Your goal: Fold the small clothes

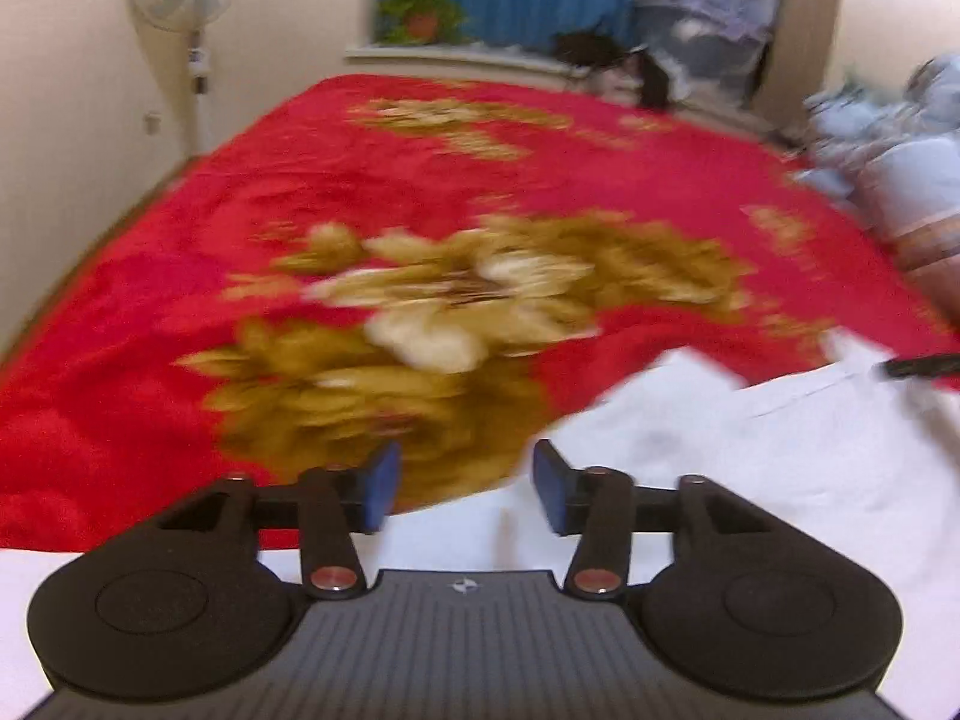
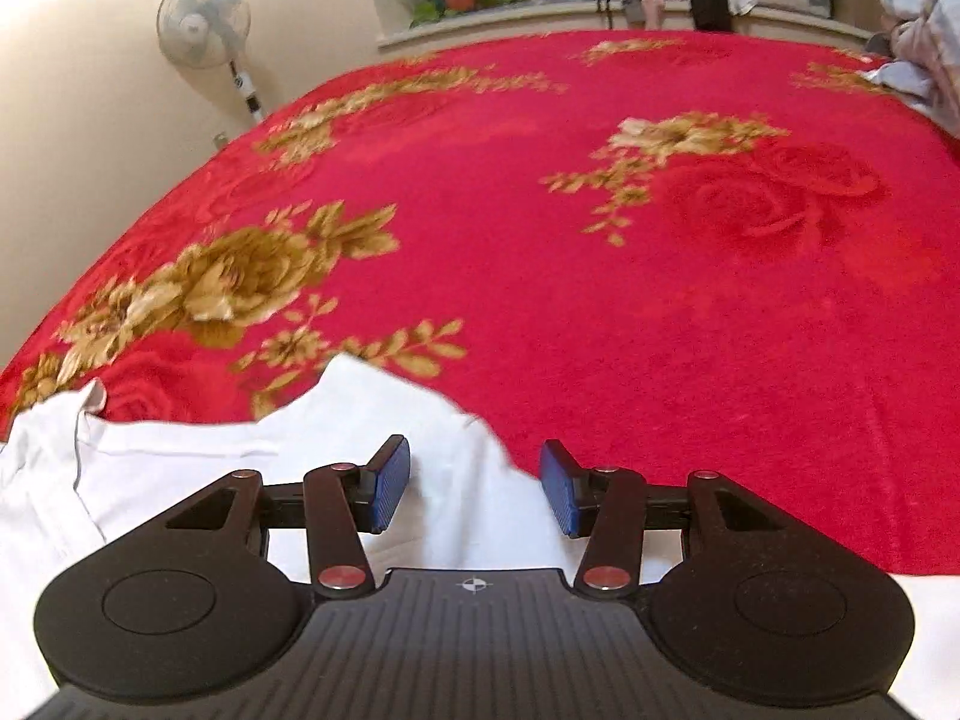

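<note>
White garment (image 2: 180, 480) under right tool (image 2: 475, 489) (spread)

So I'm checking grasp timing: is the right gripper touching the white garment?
Cannot tell. In the right wrist view the right gripper is open above the white garment; cloth shows between the pads, but neither contact nor gap shows plainly.

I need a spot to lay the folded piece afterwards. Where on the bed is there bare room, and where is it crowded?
The red blanket lies bare across its middle, from the white garment at the near edge up to the windowsill, and left toward the fan. It is crowded at the far right, where bundled bedding sits. Both the left gripper and the right gripper are open above the garment.
</note>
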{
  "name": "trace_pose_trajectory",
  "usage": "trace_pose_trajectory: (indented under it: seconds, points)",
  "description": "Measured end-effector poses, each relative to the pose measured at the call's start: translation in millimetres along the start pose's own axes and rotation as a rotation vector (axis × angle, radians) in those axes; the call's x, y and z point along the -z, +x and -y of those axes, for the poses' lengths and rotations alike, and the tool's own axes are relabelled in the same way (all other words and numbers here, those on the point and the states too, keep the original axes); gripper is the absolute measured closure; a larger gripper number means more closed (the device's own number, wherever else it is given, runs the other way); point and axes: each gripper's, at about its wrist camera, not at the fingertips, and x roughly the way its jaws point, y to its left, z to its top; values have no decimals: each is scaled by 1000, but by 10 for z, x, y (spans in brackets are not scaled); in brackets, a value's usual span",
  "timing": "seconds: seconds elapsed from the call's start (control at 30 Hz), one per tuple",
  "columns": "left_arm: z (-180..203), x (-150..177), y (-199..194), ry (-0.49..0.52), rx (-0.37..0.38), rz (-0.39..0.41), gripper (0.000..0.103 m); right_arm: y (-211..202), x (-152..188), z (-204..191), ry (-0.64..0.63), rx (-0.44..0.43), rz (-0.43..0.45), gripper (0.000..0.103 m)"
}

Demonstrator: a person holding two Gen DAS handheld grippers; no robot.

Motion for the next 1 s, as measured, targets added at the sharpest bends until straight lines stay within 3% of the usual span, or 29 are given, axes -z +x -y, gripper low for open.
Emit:
trace_pose_trajectory:
  seconds: [0.07, 0.1, 0.13, 0.17, 0.2, 0.23, 0.27, 0.3, 0.37, 0.47, 0.53, 0.6, 0.67, 0.73, 0.8, 0.87, 0.93, 1.0]
  points:
    - [139, 30, 103, -5, 49, -2, 31, 42, 7, -89, -43, 30, 10, 54]
    - [216, 47, 191, 1, 68, -7, 31, 41, -1, -116, -47, 26, 22, 72]
    - [281, 54, 261, 6, 71, -9, 31, 35, -16, -143, -41, 16, 32, 83]
    - [341, 54, 331, 13, 62, -8, 31, 25, -27, -168, -45, 31, 44, 87]
    - [374, 57, 399, 21, 44, -8, 44, 20, -36, -192, -57, 38, 48, 88]
    - [380, 53, 485, 33, 43, -21, 76, 14, -39, -213, -72, 42, 53, 90]
    - [372, 37, 565, 31, 101, -48, 94, 5, -39, -234, -92, 47, 59, 91]
    - [399, 18, 555, 32, 128, -33, 97, -6, -41, -251, -113, 53, 66, 92]
    - [492, -59, 510, 120, 37, 26, 98, -58, -78, -254, -117, 68, 101, 94]
    - [467, -195, 479, 85, 3, 113, 98, -198, -186, -259, -69, 90, 209, 95]
    - [515, -206, 508, 128, -38, 145, 97, -247, -237, -307, -70, 121, 281, 94]
    - [524, -211, 593, 120, -81, 103, 87, -188, -258, -380, -92, 182, 306, 93]
    - [539, -196, 579, 113, -118, 56, 87, -30, -270, -403, -91, 210, 211, 89]
    - [572, -161, 404, 116, -64, 75, 80, 17, -247, -401, -88, 225, 132, 89]
    - [619, -116, 227, 131, -11, 63, 77, -183, -200, -408, -92, 232, 160, 89]
    - [693, -43, 96, 148, 71, 42, 76, -465, -123, -386, -73, 181, 159, 89]
    - [819, 76, 17, 160, 134, -5, 69, -780, 32, -397, -70, 124, 135, 86]
    - [910, 246, 39, 145, 180, -103, 67, -1115, 251, -409, -78, 91, 109, 77]
